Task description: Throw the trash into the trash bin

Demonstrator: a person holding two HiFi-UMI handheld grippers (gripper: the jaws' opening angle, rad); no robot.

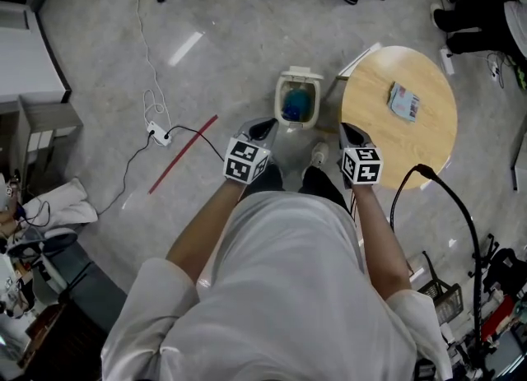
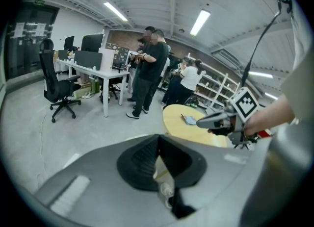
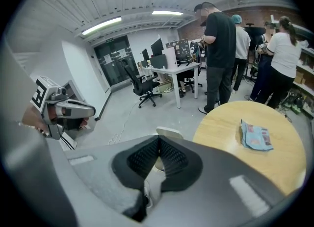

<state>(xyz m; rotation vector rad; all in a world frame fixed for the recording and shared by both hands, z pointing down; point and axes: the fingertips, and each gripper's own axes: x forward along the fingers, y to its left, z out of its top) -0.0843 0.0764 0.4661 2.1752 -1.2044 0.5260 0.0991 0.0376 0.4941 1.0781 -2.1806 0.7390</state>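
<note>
One trash packet [image 1: 403, 101] flat on round table [image 1: 383, 137], ahead and right of right gripper [image 1: 351, 132] | trash bin [image 1: 298, 99] open on floor, ahead between both grippers, blue item inside | right gripper jaws pressed together, empty | left gripper [image 1: 263, 128] jaws together, empty

No legible text or number is showing in any view. The packet [image 1: 403, 101] on the round bench [image 1: 428, 153] is carrying print too small to read. The marker cubes [image 1: 246, 161] on the left gripper [image 1: 263, 130] and right gripper [image 1: 351, 133] are showing square patterns only.
</note>
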